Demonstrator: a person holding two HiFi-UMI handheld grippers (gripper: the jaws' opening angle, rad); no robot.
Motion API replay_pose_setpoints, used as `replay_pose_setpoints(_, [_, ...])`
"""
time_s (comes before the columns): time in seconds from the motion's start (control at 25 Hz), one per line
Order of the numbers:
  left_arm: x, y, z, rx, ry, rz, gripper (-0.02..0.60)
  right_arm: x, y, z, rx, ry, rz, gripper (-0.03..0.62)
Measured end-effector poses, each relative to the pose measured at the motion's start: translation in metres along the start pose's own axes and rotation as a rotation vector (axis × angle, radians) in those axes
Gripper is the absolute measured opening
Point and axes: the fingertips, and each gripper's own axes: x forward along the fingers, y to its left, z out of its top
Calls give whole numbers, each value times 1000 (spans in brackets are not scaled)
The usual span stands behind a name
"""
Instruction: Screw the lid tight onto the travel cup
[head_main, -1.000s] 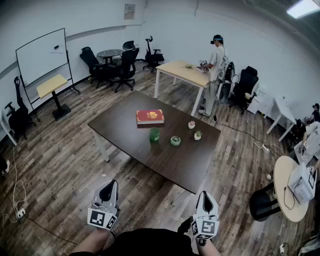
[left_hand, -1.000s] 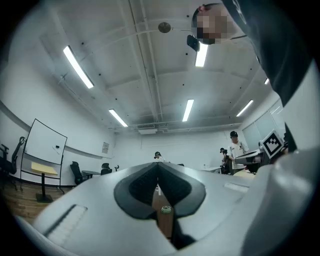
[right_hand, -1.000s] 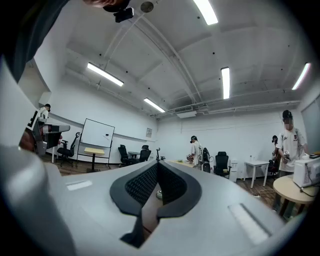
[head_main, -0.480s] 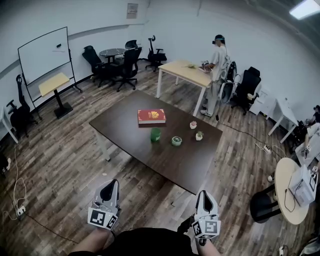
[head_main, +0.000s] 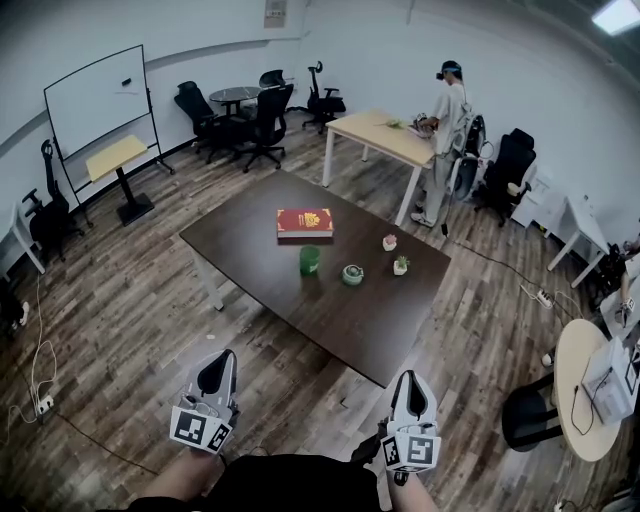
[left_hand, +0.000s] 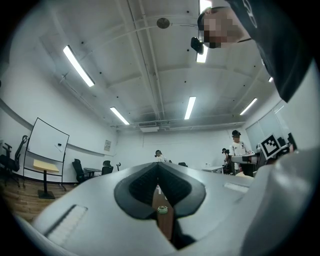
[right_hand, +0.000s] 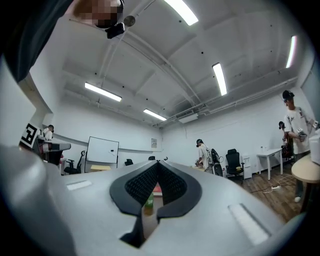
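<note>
Since a second ago the table (head_main: 380, 322) has drawn slightly nearer, while my left gripper (head_main: 219, 358) and right gripper (head_main: 410, 378) ride low in front of me as before. Both sets of jaws are pressed fully together with nothing between them. All that lies between them and the table is bare floor, so the way in is clear. The cup (head_main: 310, 260) stands upright well ahead, between the two grippers and in line with the right jaws. The lid (head_main: 352, 275) lies apart from it, just to its right, in line with the left jaws. My worry is coming in with the jaws closed like this: a shut tip would shove the light cup over or slide the lid off instead of taking it, so I judge both must open before the reach. Setting the lid on crooked would likely jam the thread. Two small pots (head_main: 396, 256) sit just right of the lid, and a wide swing of the right gripper could knock them. Just beyond the cup lies a red book (head_main: 303, 222), which limits any push-through. Far behind, a person (head_main: 449, 118) stands at a pale desk (head_main: 385, 137), well clear of my path.
</note>
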Motion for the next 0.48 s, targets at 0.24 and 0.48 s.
replay_pose_setpoints(0.24, [26,-25,-9,21,20,21,0,25,-30,-4,39,-19,42,9])
replay_pose_setpoints(0.48, [70,-14,-17,16,21,12,0,64,-51,-16,10,-1,-2,9])
